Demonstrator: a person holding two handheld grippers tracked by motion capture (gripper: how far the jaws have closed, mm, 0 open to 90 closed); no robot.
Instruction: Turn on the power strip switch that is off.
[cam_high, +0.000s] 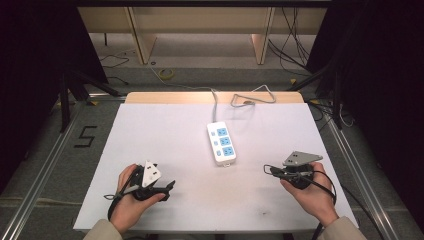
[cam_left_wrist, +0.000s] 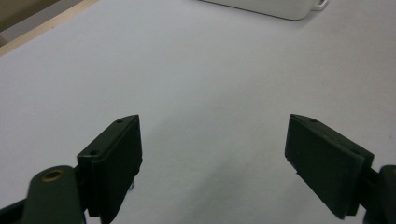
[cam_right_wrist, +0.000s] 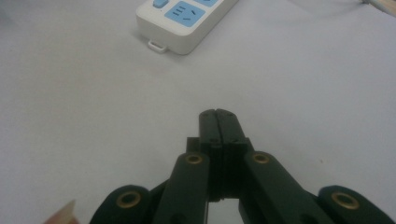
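A white power strip with blue sockets lies at the middle of the white table, its grey cord running to the far edge. The strip's near end with a small loop lies ahead of the right gripper, and its white edge sits at the top of the left gripper view. My left gripper stands open over bare table with nothing between its jaws; in the high view the left gripper is at the near left. My right gripper is shut on nothing; from above the right gripper sits near right, pointing left.
The white table top has a wooden strip along its far edge. The cord loops at the far edge. Metal rails flank the table, and wooden furniture and cables stand on the floor behind.
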